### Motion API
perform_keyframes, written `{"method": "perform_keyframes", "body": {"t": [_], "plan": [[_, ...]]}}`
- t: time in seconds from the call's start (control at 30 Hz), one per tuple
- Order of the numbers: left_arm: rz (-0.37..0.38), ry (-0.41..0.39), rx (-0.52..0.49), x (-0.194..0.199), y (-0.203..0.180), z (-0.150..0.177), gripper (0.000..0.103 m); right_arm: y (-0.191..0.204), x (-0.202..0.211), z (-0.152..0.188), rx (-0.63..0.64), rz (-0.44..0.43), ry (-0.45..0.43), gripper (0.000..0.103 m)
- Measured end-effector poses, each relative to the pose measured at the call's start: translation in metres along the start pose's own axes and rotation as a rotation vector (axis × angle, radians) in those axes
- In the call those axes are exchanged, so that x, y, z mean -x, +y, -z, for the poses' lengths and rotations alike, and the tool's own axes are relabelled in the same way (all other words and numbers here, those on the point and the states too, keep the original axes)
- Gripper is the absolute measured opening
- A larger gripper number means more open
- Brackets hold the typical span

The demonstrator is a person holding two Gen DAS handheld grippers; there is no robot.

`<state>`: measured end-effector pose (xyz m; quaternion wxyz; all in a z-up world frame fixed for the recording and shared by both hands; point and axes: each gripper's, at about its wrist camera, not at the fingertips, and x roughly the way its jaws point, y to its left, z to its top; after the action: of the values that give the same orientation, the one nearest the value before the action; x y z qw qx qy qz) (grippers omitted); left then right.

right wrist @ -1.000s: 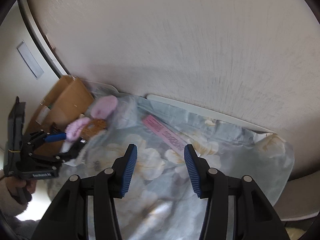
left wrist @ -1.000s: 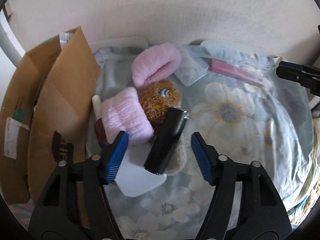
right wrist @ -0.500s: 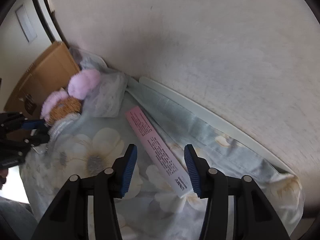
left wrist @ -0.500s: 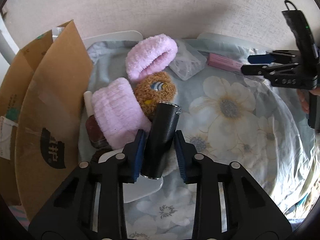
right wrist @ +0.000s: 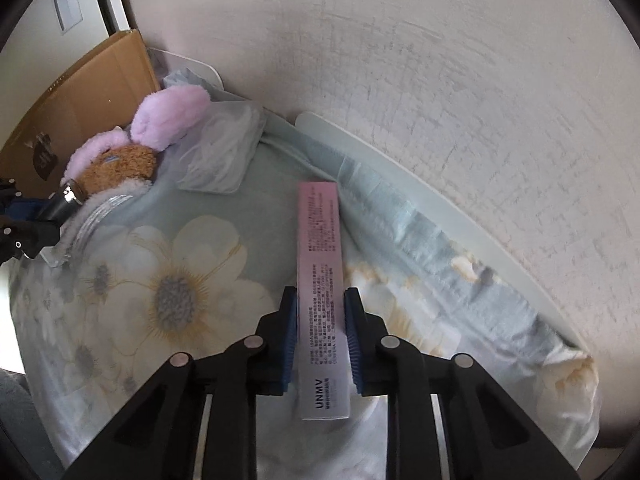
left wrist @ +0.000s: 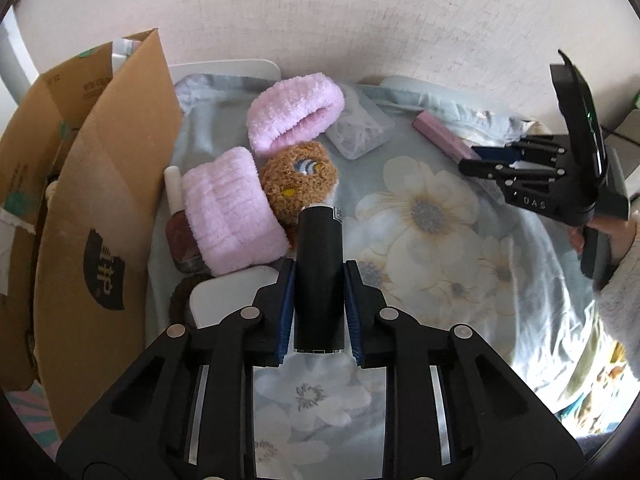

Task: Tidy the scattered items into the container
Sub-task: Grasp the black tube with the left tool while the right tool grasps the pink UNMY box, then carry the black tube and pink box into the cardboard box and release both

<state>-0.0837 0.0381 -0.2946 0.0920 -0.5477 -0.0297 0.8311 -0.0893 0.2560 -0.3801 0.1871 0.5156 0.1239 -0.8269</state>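
Your left gripper [left wrist: 319, 304] is closed on the black tube [left wrist: 319, 276], and your right gripper [right wrist: 321, 338] clamps the pink box [right wrist: 321, 280]. Both lie on the floral cloth [right wrist: 180, 280], a pale blue sheet against the white rough wall [right wrist: 400, 60]. The cardboard box [left wrist: 100, 200] stands open at 9 o'clock, beside the pink fluffy bands [left wrist: 228, 212].

Black tube [left wrist: 319, 276] clamped lengthwise, pink box [right wrist: 322, 292] clamped flat, open cardboard box [left wrist: 92, 216] left
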Motion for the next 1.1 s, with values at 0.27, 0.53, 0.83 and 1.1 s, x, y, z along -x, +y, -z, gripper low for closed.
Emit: {"method": "perform_keyframes", "body": {"t": [0.27,0.53,0.83,1.1], "plan": [[0.036,0.034,-0.008,-0.005,-0.008,0.005,0.02,-0.005,0.024,0.024,-0.123,-0.075,-0.02,0.021],[0.063,-0.06,-0.021,0.042,-0.013,-0.003,0.02,-0.004,0.081,0.031,-0.359,-0.125,-0.139,0.021],[-0.017,-0.223,0.036,0.137,0.035,-0.018,0.021,0.042,0.158,-0.053,-0.259,-0.267,-0.357,0.021],[-0.225,-0.225,0.14,0.168,0.112,-0.011,0.021,0.113,0.154,-0.145,-0.15,-0.384,-0.435,0.021]]}}
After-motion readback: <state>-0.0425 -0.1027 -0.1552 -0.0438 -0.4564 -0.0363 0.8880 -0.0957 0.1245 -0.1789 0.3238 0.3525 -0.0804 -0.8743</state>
